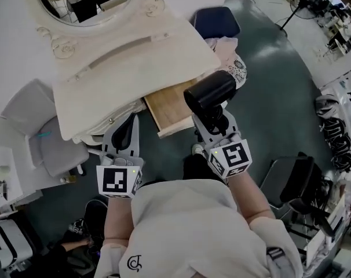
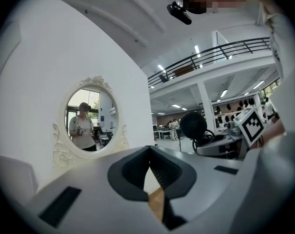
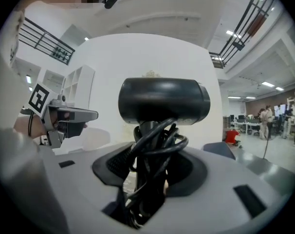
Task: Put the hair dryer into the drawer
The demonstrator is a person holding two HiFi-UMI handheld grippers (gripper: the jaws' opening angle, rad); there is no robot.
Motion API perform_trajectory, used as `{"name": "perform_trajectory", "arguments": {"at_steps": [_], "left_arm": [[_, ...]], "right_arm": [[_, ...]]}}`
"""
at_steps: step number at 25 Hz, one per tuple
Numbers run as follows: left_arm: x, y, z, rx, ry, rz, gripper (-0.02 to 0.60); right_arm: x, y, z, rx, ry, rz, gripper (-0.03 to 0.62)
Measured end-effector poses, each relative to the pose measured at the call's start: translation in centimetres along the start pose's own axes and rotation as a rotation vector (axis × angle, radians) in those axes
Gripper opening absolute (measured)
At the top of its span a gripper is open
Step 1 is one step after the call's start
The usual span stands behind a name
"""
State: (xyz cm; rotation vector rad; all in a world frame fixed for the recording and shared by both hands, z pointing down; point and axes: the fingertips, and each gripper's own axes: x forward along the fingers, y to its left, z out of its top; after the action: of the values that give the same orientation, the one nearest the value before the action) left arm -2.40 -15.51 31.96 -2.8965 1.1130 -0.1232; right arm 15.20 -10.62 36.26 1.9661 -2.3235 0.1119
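Observation:
The black hair dryer (image 1: 210, 90) stands upright in my right gripper (image 1: 212, 117), its barrel just above the front right corner of the open drawer (image 1: 169, 106). In the right gripper view the jaws are shut on the dryer's handle (image 3: 146, 167), which has the cord wound round it, with the barrel (image 3: 163, 100) on top. The drawer has a bare wooden bottom and is pulled out of the white dressing table (image 1: 123, 68). My left gripper (image 1: 127, 126) is at the table's front edge, left of the drawer; its fingertips meet with nothing between them (image 2: 148, 152).
An oval mirror (image 1: 88, 4) stands on the table top. A grey chair (image 1: 42, 132) is at the left, a dark blue stool (image 1: 216, 22) and a heap of cloth (image 1: 230, 57) behind the drawer, a black chair (image 1: 294, 181) and coiled cables (image 1: 332, 138) at the right.

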Motion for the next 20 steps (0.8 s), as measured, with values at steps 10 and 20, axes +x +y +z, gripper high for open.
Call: {"name": "perform_trajectory", "arguments": {"at_steps": [10, 20], "left_arm": [[10.7, -3.0, 2.0, -0.016, 0.007, 0.228, 0.011], [12.6, -1.6, -0.3, -0.029, 0.086, 0.382, 0.011]], "right_arm": [[7.0, -9.7, 0.9, -0.089, 0.032, 0.323, 0.190], [11.2, -9.9, -2.6, -0.109, 0.137, 0.526, 0.190]]}}
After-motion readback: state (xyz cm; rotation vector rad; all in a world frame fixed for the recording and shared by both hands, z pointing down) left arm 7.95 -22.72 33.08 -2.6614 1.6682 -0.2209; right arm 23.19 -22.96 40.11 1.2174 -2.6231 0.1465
